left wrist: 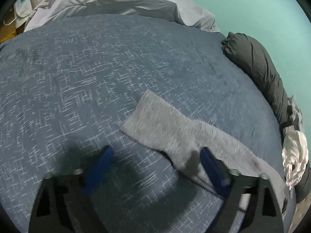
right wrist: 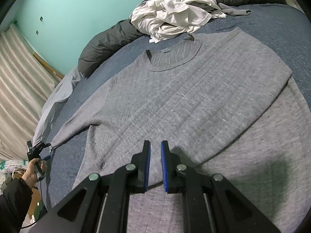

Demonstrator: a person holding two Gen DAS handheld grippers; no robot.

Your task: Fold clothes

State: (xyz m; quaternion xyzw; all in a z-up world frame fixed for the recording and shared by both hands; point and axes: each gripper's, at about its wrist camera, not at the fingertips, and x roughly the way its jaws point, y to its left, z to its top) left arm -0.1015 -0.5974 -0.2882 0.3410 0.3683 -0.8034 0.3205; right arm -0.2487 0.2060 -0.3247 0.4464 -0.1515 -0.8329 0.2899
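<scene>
Right wrist view showed the grey sweater (right wrist: 184, 97) spread flat on the bed (right wrist: 272, 25) ahead of the nearly closed, empty right tongs (right wrist: 155, 145), ready for folding; left tongs (left wrist: 155, 151) stood open around its sleeve (left wrist: 165, 124).

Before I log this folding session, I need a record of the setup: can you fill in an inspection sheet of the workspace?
Surface: blue patterned bed cover.
Job's things: grey sweater spread flat, neck away from the right gripper; one sleeve stretched out.
Clutter: white garments, dark rolled duvet, pale grey bedding.
Grippers: left gripper open at the sleeve; right gripper shut, above the sweater.
Cables: a cable hangs below the hand.
Surroundings: teal wall, curtain.
</scene>
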